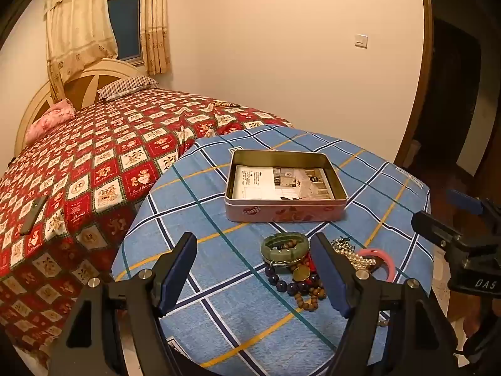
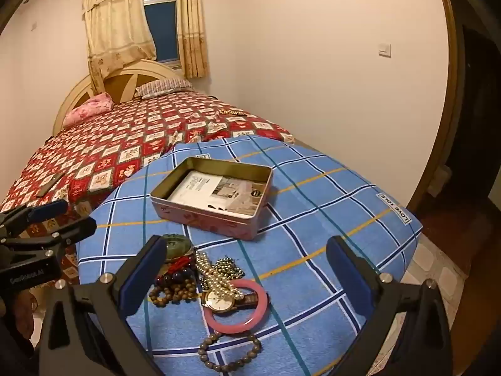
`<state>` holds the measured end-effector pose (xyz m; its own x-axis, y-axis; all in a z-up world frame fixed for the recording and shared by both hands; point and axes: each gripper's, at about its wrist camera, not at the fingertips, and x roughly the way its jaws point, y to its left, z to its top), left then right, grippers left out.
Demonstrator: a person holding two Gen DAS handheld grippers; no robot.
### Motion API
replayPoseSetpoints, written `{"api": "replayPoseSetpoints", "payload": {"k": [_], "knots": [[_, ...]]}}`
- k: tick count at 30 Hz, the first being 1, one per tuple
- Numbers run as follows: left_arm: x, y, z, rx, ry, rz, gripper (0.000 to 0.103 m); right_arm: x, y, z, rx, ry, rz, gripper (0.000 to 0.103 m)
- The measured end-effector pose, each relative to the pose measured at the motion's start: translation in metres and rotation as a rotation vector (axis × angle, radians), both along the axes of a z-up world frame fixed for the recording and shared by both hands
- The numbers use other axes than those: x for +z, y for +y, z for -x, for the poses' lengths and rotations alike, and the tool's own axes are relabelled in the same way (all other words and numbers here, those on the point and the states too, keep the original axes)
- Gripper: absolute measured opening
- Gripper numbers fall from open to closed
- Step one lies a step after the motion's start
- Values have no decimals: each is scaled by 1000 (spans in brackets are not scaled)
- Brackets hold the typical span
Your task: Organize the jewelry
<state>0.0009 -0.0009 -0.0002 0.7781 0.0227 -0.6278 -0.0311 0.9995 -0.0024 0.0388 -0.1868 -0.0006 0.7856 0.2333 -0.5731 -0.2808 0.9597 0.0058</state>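
red patchwork bedspread [image 1: 103, 169], pink pillow [image 1: 50, 119], cream curtains [image 2: 116, 22], wall switch [image 2: 384, 49]

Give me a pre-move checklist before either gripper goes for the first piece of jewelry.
1. Left gripper open, nothing held: ok.
2. Right gripper open, nothing held: ok.
3. Tin lid off, ready to receive: ok, though paper lies in its bottom.
4. Pink bangle lying free: not ok, the watch and pearl strand lie across it.
5. Green bracelet reachable on top of the pile: ok.
6. Strands untangled: cannot tell.
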Motion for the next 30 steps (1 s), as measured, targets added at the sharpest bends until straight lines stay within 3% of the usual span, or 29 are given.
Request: {"api": "replayPoseSetpoints", "payload": {"k": [6,30], "knots": [[-3,6,-2,8,-2,25,75,-1,2,-1,7,-8,60,103],[-4,12,3,24,-5,10,75,1,3,2,6,-15,31,103]]}}
